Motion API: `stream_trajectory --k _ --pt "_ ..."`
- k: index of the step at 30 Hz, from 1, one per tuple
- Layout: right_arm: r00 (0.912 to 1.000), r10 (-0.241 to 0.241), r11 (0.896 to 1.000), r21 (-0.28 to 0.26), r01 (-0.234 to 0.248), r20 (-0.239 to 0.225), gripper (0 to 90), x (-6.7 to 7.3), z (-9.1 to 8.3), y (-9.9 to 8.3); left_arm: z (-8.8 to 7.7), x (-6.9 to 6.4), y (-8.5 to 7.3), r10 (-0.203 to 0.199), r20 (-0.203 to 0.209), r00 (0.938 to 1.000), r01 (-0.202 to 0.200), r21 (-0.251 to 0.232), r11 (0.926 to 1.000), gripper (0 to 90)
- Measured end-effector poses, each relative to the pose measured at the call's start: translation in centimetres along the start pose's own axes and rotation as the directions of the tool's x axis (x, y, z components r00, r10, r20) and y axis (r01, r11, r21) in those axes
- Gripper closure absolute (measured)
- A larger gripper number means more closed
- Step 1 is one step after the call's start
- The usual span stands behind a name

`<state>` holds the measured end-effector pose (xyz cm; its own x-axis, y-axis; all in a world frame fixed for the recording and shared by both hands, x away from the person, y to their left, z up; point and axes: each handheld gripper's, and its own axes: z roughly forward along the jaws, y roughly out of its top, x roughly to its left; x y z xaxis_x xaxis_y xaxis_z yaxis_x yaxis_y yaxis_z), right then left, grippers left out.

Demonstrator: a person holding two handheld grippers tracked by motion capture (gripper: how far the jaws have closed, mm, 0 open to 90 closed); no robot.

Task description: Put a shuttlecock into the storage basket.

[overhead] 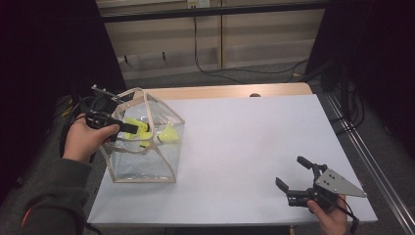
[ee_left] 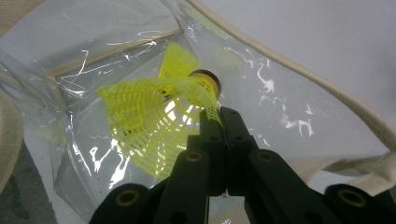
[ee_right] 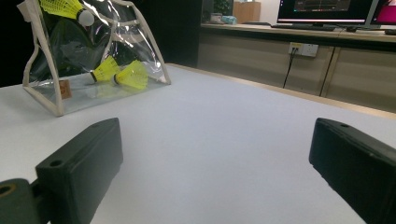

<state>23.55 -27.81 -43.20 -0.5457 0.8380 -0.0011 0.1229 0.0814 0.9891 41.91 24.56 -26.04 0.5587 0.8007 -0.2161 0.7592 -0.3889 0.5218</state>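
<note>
Shuttlecock work at a white table (overhead: 235, 147): the left gripper (overhead: 142, 128), held in the person's left hand (overhead: 85, 139), reaches into the open top of a clear plastic bag (overhead: 147, 161) w/ cream trim, standing near the table's left edge. Its jaws are closed tight on the mesh skirt of a yellow shuttlecock (ee_left: 154, 112); in the left gripper view the skirt is pinched just below the black-ringed cork, w/ the shuttle spreading out to the left of the jaw tips, inside the bag walls. From the right gripper view that same shuttle sits high in the bag, cork end pointing right.

Two more yellow shuttlecocks (ee_right: 121, 72) lie on the bag's floor, side by side and touching or nearly so; can't tell which.

Right gripper (overhead: 292, 175), in the person's right hand (overhead: 330, 218), rests near the table's front-right corner, well apart from the bag, grey three-cornered plate on top. Its jaws stand wide apart, nothing between them but bare tabletop. Wooden strip runs along the table's far edge; cabinets and a trailing cable behind.
</note>
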Motion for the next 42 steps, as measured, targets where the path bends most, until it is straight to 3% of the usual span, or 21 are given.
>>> stream_trajectory --k 19,42 --pt "1.0000 -0.001 1.000 -0.001 0.001 -0.001 2.6 0.0 0.0 0.0 0.8 -0.1 -0.1 -0.005 0.018 0.9998 0.005 0.005 1.0000 88.0" --pt "1.0000 -0.002 1.000 -0.001 0.002 -0.001 2.6 -0.1 0.0 0.0 -0.2 -0.4 0.3 0.014 0.000 0.9999 -0.014 -0.026 0.9996 61.2"
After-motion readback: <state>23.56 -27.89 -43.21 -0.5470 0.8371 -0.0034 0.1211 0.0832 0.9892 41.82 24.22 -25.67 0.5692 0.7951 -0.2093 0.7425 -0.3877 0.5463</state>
